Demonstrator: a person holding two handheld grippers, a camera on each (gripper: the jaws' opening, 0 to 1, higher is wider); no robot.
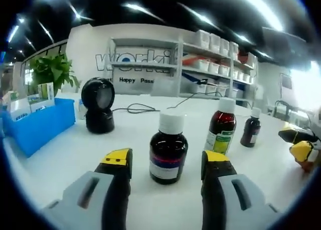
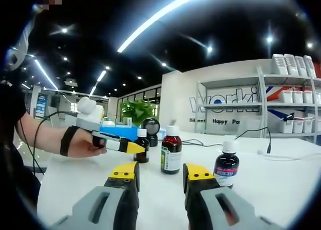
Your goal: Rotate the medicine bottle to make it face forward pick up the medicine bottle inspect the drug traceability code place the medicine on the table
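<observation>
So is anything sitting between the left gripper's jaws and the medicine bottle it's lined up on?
Nothing visible does. In the left gripper view the nearest medicine bottle stands upright on the white table, just beyond the open left gripper, with bare tabletop between. The two other bottles stand further back to the right, the black scanner to the left.

1. Left gripper (image 1: 166, 162): in its own view both yellow-tipped jaws rise from the bottom, spread wide apart and roughly level with each other, nothing pinched.
2. You can also spot it in the right gripper view (image 2: 134, 148), coming in from the left, lying pretty much horizontal with its yellow tip pointing right.
3. The person's left hand (image 2: 83, 144) is wrapped around its handle, with a dark strap around the wrist and a bare forearm running back to the left.
4. Right gripper (image 2: 161, 172): jaws upright from the bottom, parted with a clear gap, holding nothing.
</observation>
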